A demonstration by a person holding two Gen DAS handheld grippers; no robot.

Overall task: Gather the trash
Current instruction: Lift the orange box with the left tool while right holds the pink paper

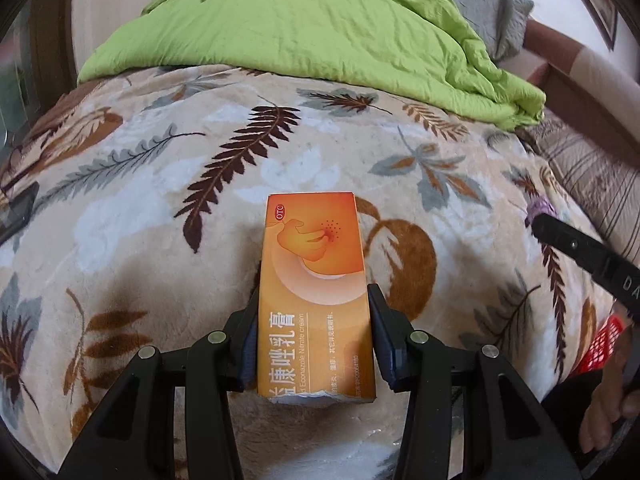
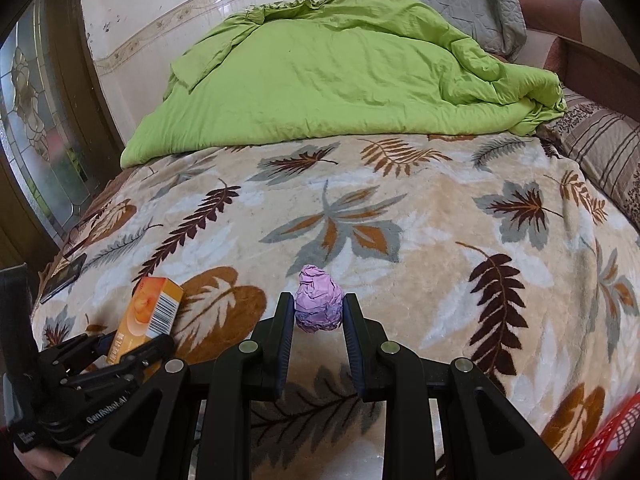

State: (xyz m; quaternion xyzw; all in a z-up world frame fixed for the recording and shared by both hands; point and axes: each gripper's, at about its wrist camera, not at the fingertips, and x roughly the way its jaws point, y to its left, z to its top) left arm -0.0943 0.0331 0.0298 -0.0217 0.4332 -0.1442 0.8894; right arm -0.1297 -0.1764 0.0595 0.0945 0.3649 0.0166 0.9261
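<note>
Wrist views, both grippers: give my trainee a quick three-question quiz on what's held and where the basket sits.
1. True or false: the left gripper is shut on the orange cream box.
2. What does the right gripper hold? A) crumpled purple paper ball B) phone C) pillow
3. Fill in: the red basket shows at the lower ____ edge of the right wrist view.

Key: 1 true; 2 A; 3 right.
</note>
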